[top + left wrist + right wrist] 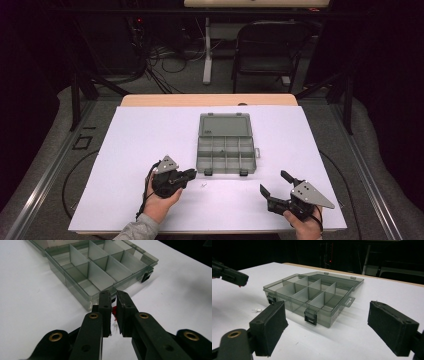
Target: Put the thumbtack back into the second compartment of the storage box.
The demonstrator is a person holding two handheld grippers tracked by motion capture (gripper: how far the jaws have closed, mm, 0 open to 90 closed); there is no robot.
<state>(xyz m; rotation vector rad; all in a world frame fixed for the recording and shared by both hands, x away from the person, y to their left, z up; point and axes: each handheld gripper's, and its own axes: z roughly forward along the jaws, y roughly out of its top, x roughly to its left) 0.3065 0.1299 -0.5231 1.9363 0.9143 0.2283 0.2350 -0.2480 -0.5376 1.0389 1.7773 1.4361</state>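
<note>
In the high view, a grey compartment box [226, 149] is lying open in the middle of the white worktop [135, 140], its lid folded back on the far side and its two black latches facing the person. The left tongs [190, 174] are hovering just beside the box's near left corner, held in a hand [159, 204] coming up from the bottom edge. A small white pin [203, 185] is lying on the worktop just right of those tongs, close to the front of the box. The right tongs [275, 183] are sitting well apart from the box, near its right front, with their jaws spread wide. A dark chair [267, 47] is standing on the floor beyond the worktop.

In the left gripper view, the left tongs [113, 297] are pinching something small and red [114, 311] between nearly closed jaws; what the red piece is cannot be told. They are pointing at the near wall of the box [100, 267], which is showing bare dividers and empty-looking compartments.

In the right gripper view, the right tongs [337, 322] are standing wide open and gripping nothing, with the box [312, 293] lying between and beyond the two padded jaws. The white pin [257, 310] is resting on the worktop left of the box, and the left tongs [239, 280] are reaching in from the upper left above it.
</note>
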